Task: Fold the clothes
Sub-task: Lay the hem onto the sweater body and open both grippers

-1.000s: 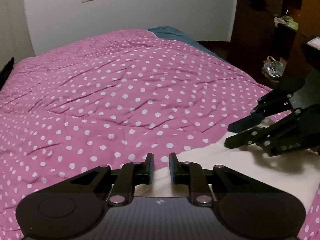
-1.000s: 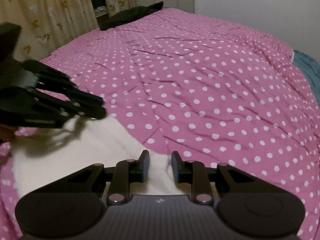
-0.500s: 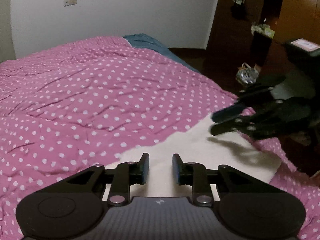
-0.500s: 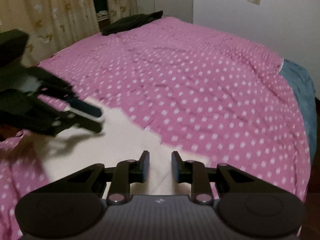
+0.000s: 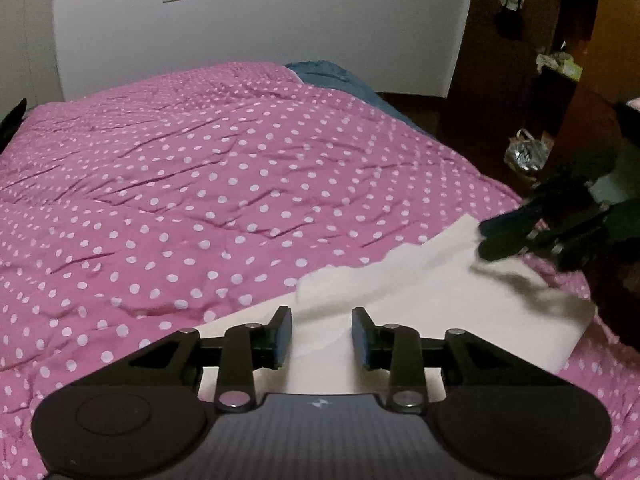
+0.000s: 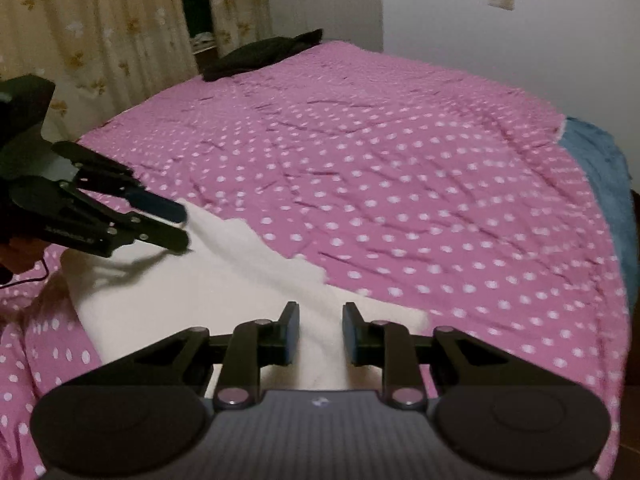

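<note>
A cream-white cloth (image 5: 440, 300) lies flat near the front edge of a bed covered by a pink polka-dot quilt (image 5: 240, 180). My left gripper (image 5: 322, 316) hovers over the cloth's near edge. Its jaws are opening, and the cloth shows in the gap below them, untouched by the pads. In the right wrist view the left gripper (image 6: 184, 226) hangs over the far-left corner of the cloth (image 6: 200, 280) and casts a shadow on it. My right gripper (image 6: 320, 312) is open above the cloth's other end, holding nothing. It also shows as the right gripper (image 5: 486, 236) at the right of the left wrist view.
A black garment (image 6: 260, 56) lies on the bed's far corner by the flowered curtains (image 6: 100, 40). A blue blanket (image 6: 600, 184) shows along the far side of the quilt. Dark wooden shelves (image 5: 560, 60) and a bag (image 5: 524, 152) on the floor stand beside the bed.
The left jaws have spread wider. Both grippers have drawn back a little from the cloth, and more of the cloth now shows lying on the quilt. The right jaws keep the same gap.
</note>
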Motion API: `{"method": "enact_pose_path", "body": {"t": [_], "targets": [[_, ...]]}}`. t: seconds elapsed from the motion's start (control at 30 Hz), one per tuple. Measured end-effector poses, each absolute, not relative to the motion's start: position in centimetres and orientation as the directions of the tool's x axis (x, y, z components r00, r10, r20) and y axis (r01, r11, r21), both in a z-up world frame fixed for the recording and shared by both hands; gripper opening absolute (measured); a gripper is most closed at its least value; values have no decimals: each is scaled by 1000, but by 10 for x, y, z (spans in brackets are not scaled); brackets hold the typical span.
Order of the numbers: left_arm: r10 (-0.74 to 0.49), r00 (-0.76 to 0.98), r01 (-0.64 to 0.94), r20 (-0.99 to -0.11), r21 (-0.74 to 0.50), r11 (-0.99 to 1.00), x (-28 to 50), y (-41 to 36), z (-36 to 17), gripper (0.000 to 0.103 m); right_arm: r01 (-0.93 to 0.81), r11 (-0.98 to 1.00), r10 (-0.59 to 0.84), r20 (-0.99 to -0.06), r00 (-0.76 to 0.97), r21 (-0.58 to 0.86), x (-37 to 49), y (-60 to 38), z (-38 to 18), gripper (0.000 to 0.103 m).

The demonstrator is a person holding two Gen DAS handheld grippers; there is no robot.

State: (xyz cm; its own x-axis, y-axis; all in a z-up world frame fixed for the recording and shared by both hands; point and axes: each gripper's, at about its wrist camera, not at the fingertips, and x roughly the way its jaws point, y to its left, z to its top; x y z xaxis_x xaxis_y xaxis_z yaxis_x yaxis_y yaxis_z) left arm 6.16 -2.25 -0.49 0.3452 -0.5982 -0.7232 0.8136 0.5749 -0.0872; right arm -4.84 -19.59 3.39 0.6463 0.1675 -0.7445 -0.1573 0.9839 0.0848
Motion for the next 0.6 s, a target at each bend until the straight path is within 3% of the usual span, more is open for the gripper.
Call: {"method": "enact_pose_path", "body": {"t": [0.2, 0.6], "targets": [[-558, 368, 797, -744, -57, 601, 72, -34, -16, 38, -125, 992, 103, -767, 633, 31, -31, -195, 17, 22], [-604, 334, 823, -724, -89, 561, 20, 15, 7, 38, -263, 962, 225, -747, 626, 69, -97, -169, 53, 23]]}}
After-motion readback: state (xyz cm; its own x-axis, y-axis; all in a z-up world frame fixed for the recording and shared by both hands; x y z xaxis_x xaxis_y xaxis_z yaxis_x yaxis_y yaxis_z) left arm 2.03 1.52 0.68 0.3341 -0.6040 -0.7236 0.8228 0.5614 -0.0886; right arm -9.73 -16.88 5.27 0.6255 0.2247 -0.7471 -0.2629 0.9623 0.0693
